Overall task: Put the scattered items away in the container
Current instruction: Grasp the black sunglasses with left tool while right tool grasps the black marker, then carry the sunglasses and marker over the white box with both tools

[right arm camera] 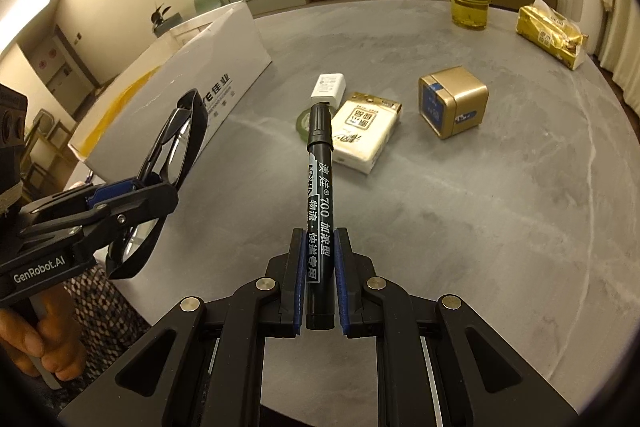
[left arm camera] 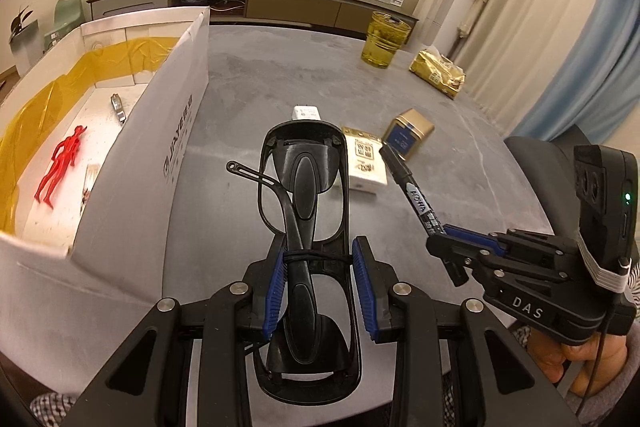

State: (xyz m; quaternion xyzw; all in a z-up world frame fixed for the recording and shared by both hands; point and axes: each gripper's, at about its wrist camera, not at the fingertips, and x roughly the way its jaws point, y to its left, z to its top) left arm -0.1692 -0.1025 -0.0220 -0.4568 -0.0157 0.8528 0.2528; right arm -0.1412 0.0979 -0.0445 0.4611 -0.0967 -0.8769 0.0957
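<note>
The grey table point(left arm camera: 280, 75) filled most of both views. At the left of the left wrist view stood the white cardboard box point(left arm camera: 160, 131), open on top, so it was probably the container; a red figurine point(left arm camera: 60, 163) and a small metal item point(left arm camera: 118, 109) lay already inside it.

The left gripper point(left arm camera: 318, 291) was clamped on the folded black glasses point(left arm camera: 308, 211), held by the middle so that they would not tip. The right gripper point(right arm camera: 319, 279) was clenched on the black marker point(right arm camera: 318, 187) near its lower end, with the cap pointing forward and away.

Both things were lifted above the table, not yet over the box.

In the middle of the right wrist view, the gold tin point(right arm camera: 454, 101), the tissue pack point(right arm camera: 366, 131), the white charger point(right arm camera: 329, 87) and a green tape roll point(right arm camera: 302, 125) waited on the table.
</note>
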